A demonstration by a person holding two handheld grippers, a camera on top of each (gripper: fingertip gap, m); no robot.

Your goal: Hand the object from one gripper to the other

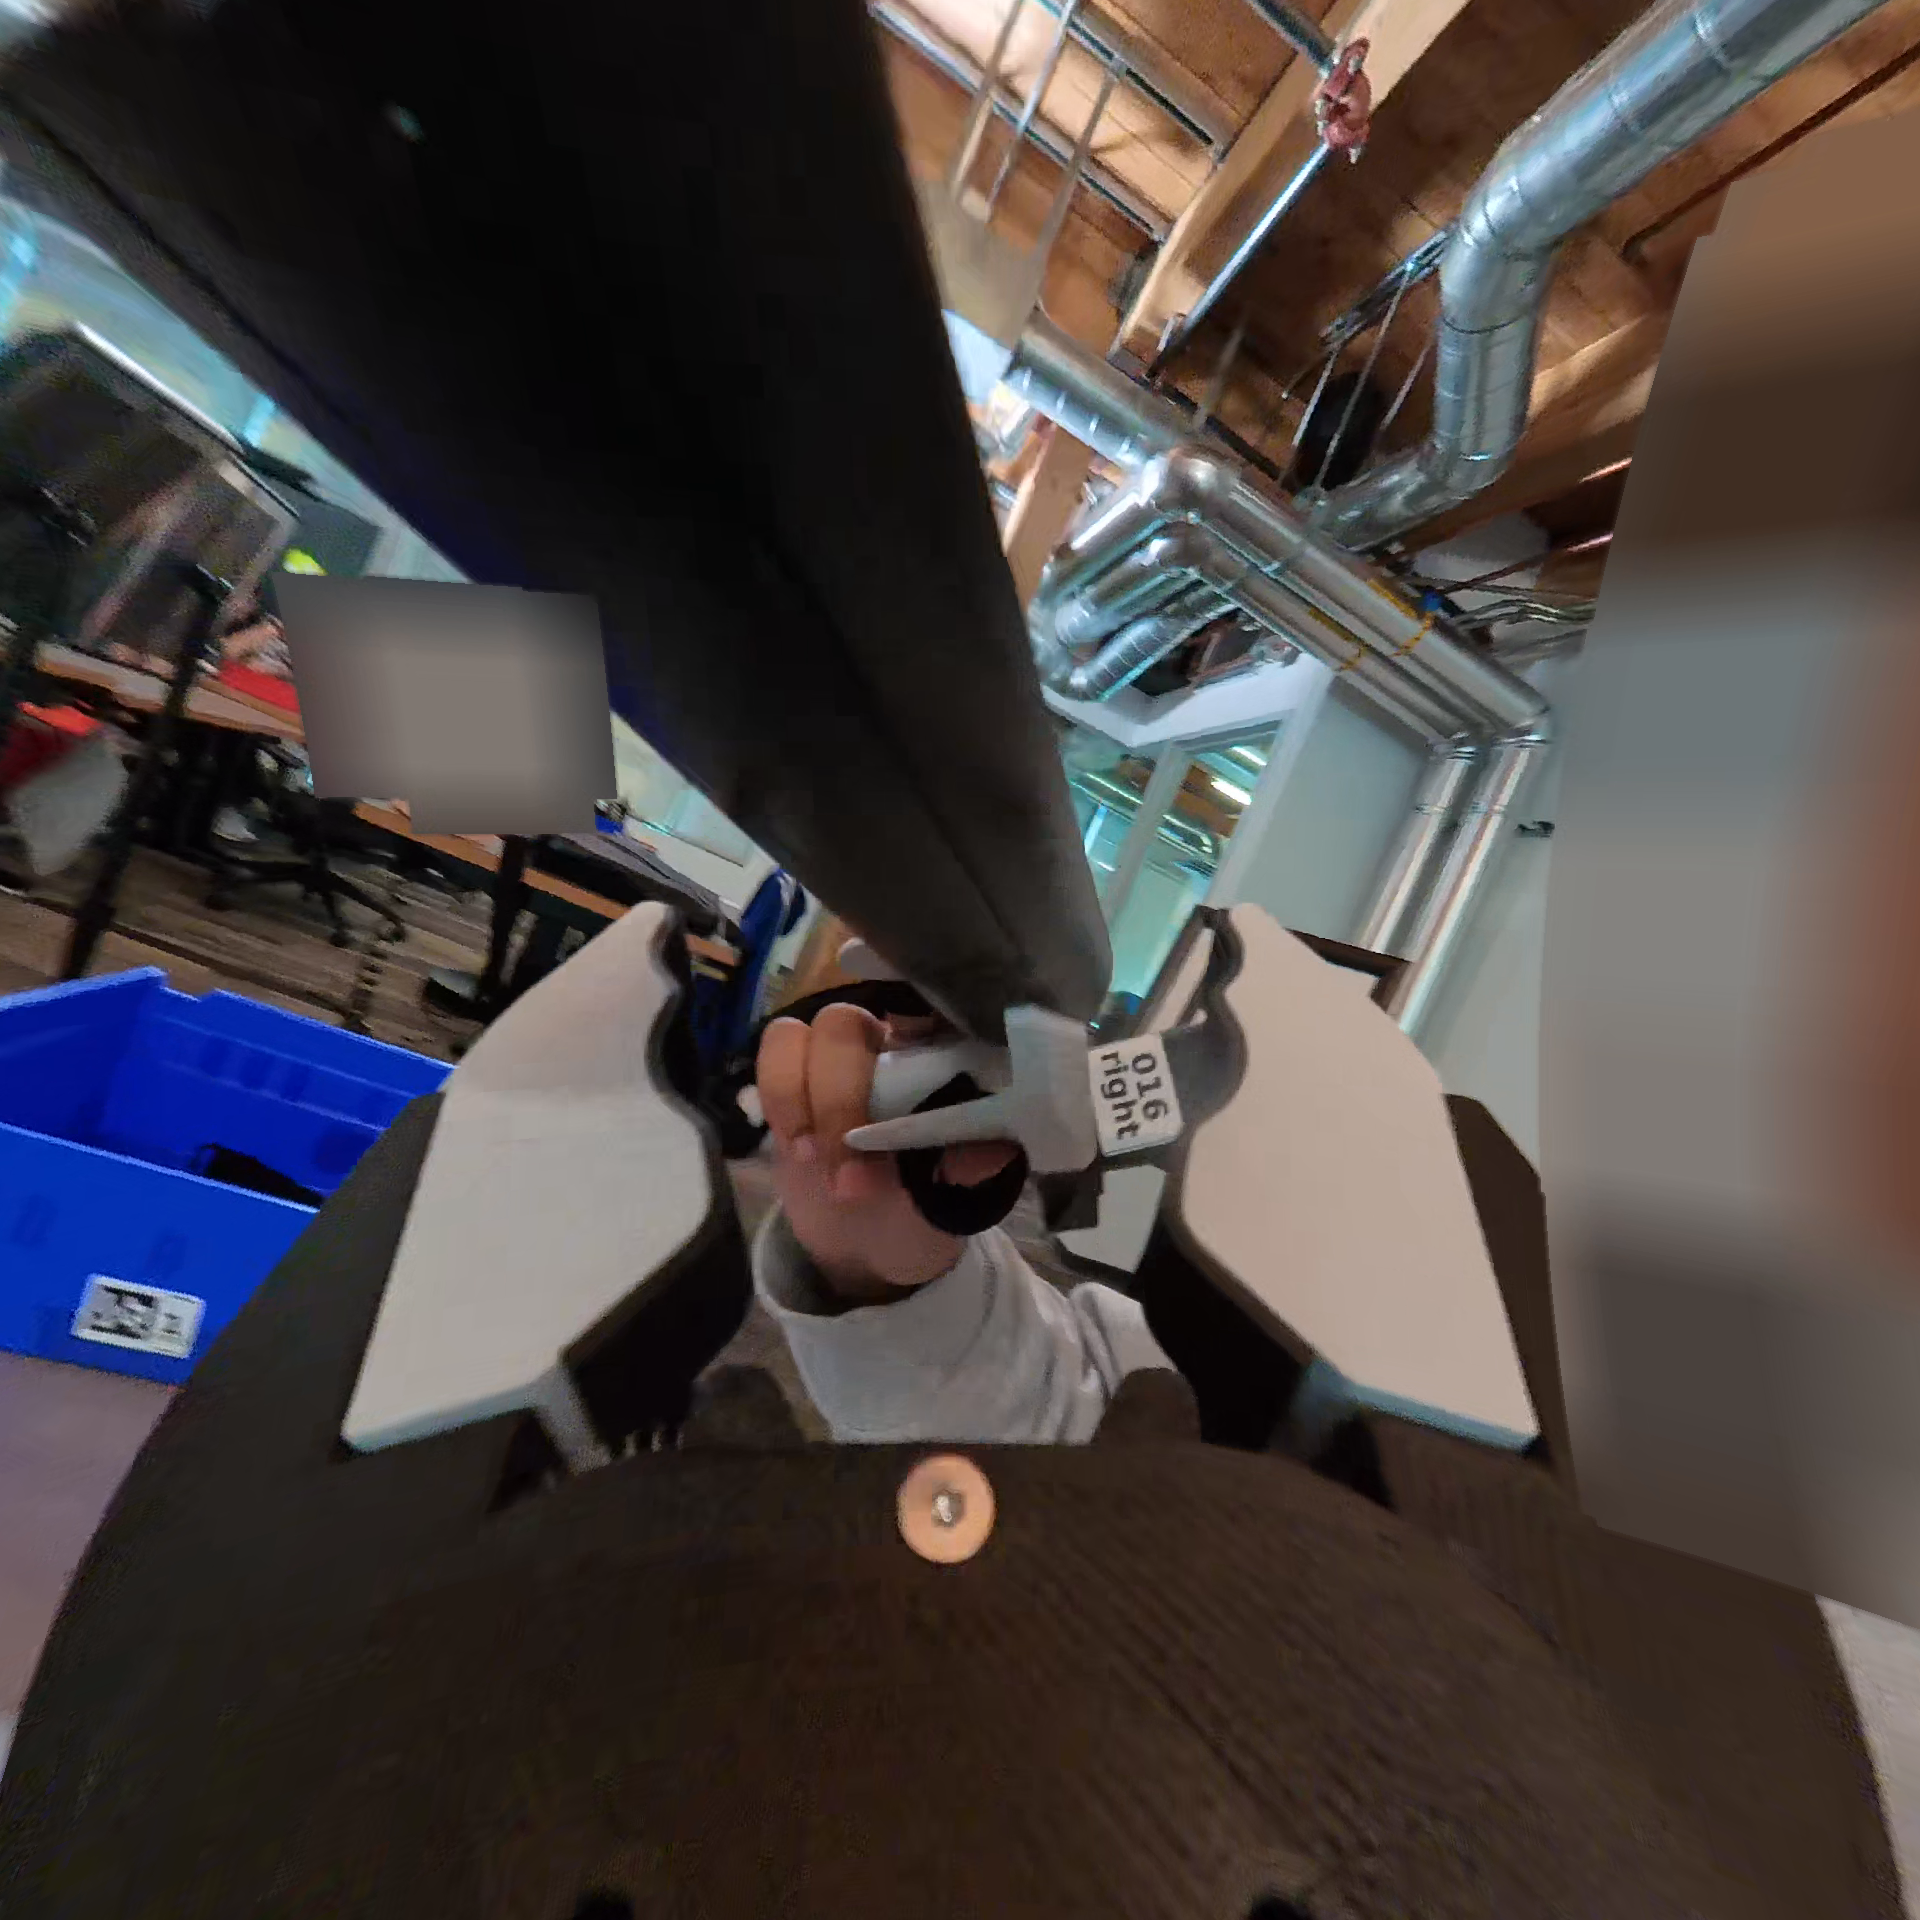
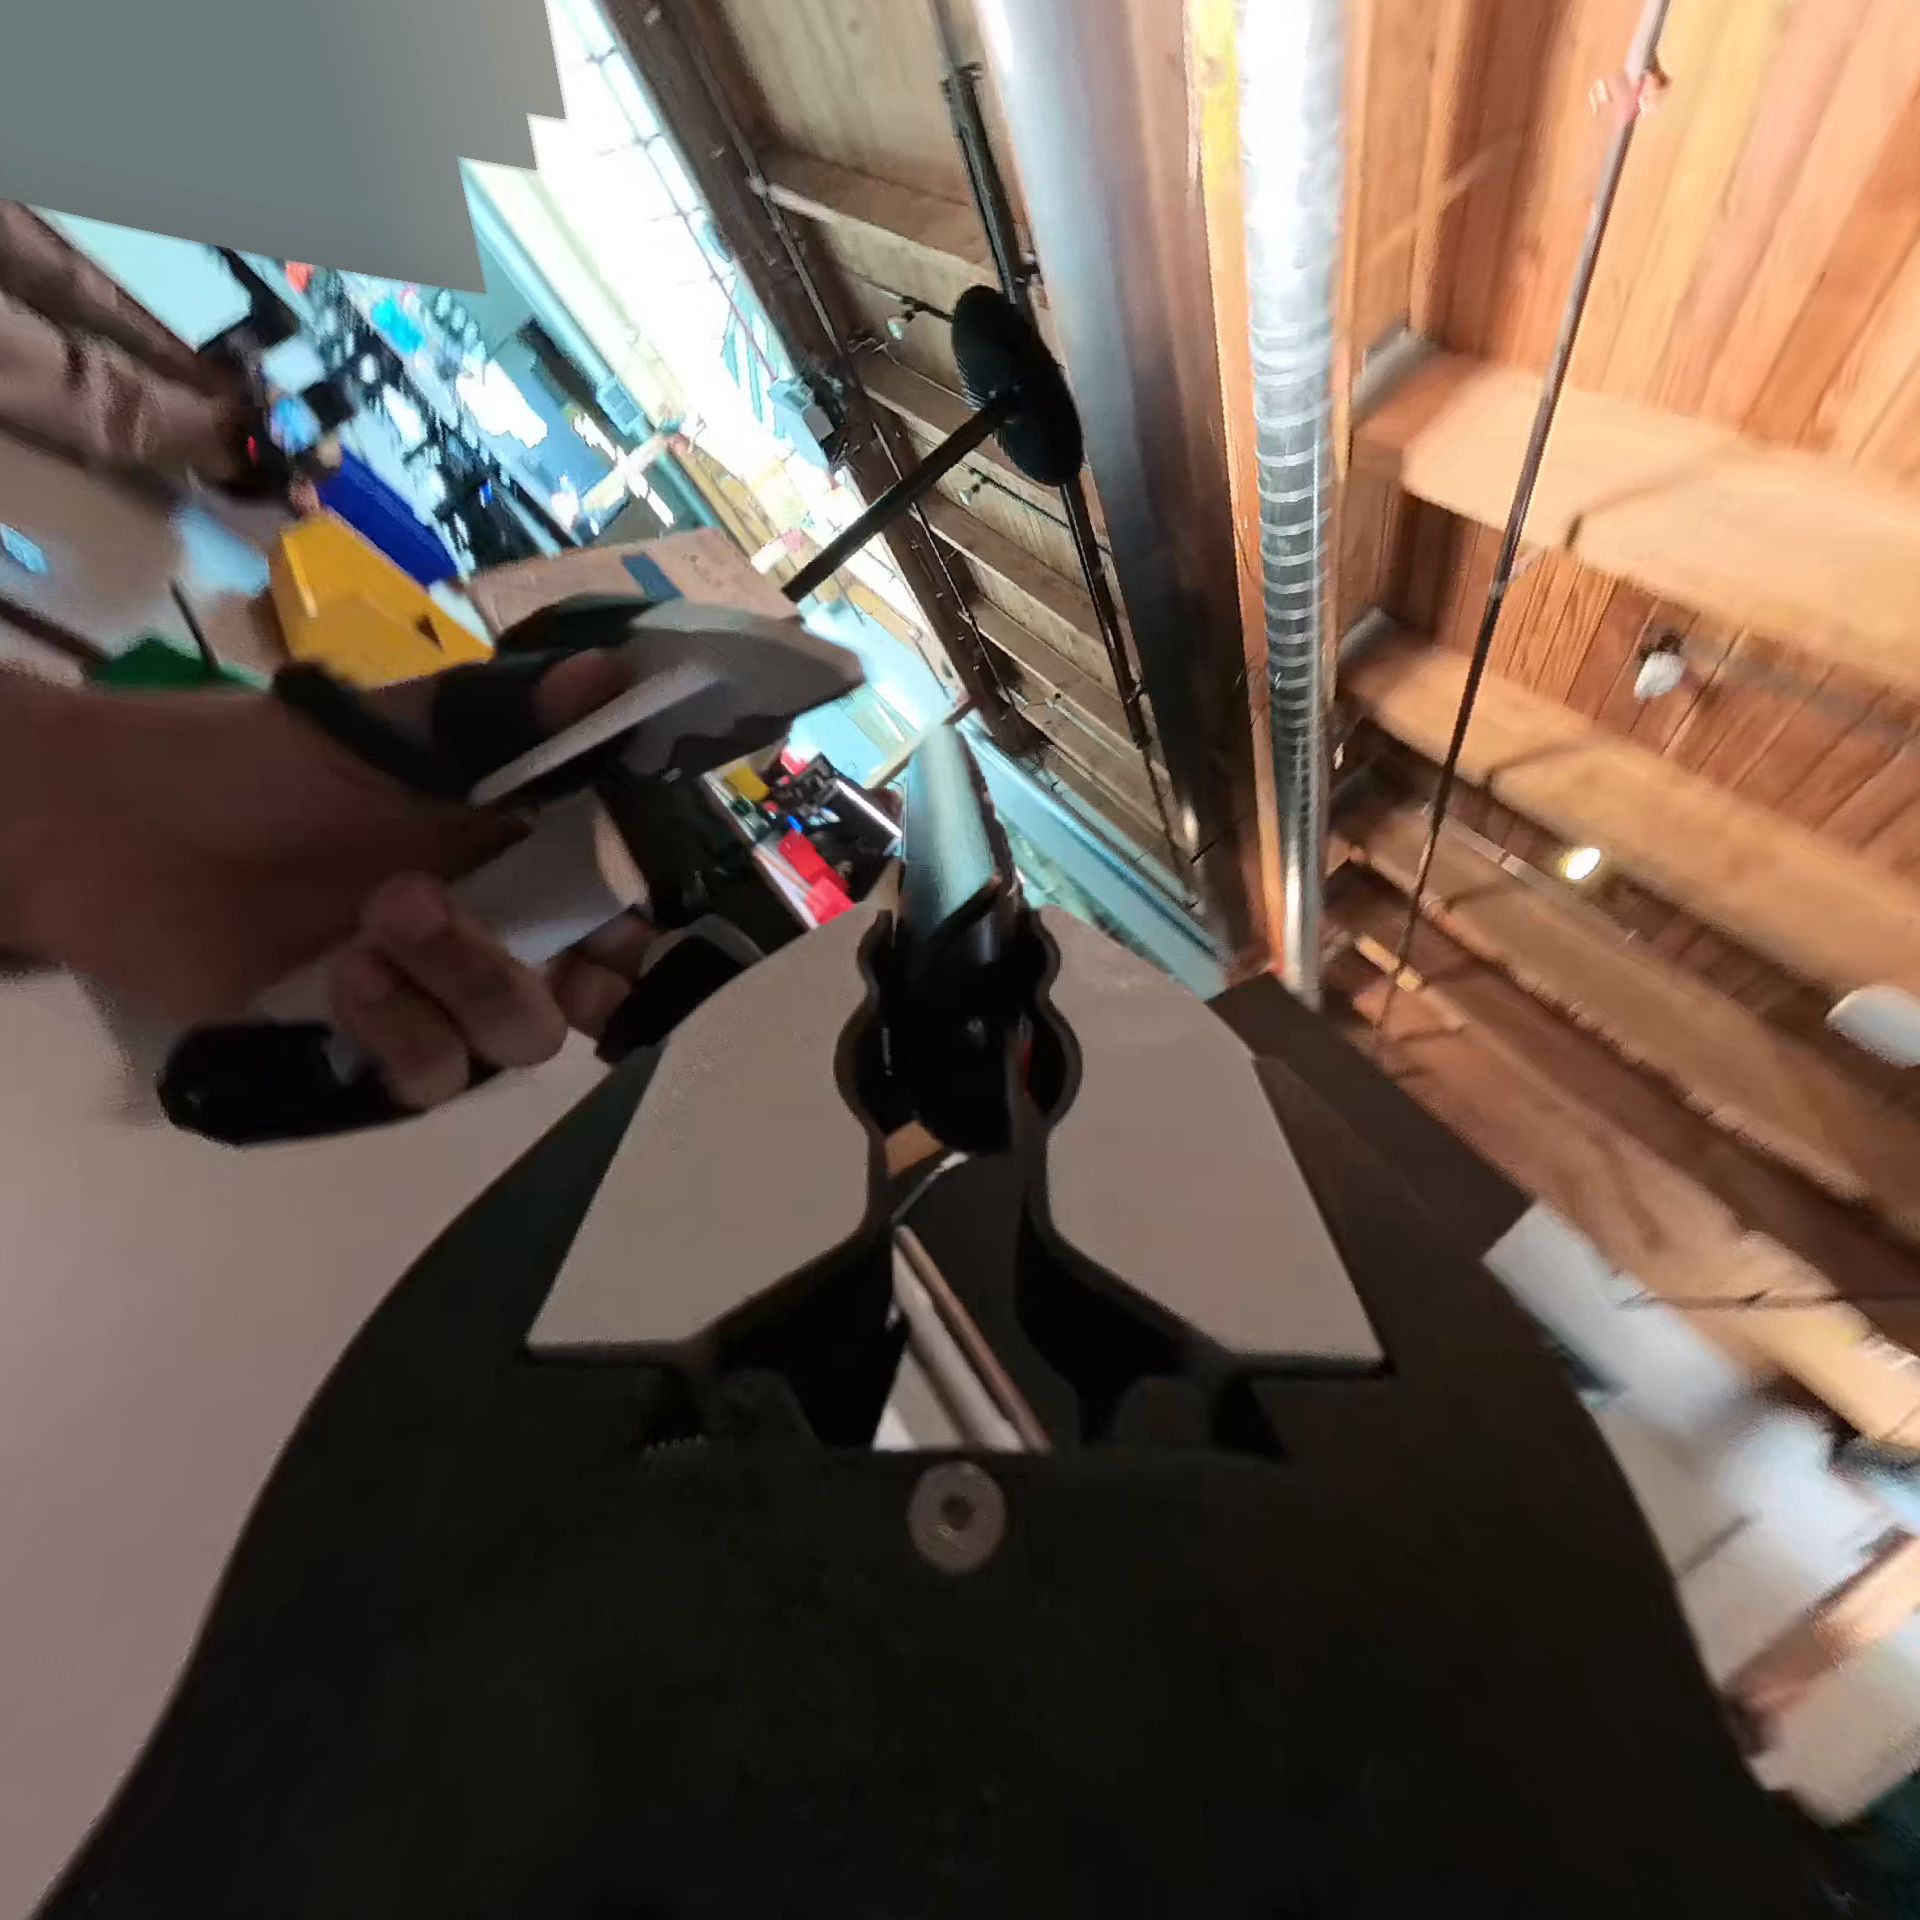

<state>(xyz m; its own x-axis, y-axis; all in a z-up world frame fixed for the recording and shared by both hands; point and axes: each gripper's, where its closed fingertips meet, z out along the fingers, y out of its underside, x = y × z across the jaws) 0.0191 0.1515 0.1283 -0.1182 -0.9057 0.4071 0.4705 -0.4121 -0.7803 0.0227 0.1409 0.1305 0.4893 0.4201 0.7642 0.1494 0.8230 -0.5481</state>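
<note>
Tongs: right tongs clamping dark folded object at 12 o'clock; left tongs gaping, handover pending.

matt black object, shiny metal ducts, wooden ceiling

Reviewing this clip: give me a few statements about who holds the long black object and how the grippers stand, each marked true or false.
1. The right gripper is shut on the long black object. True.
2. The left gripper is clamped on the object. False: its fingers stand wide apart with nothing between them.
3. In the left wrist view the object rises from the other gripper, past the open fingers. True.
4. A blue bin shows at the left of the left wrist view. True.
5. The bin is red. False: it is blue.
</note>
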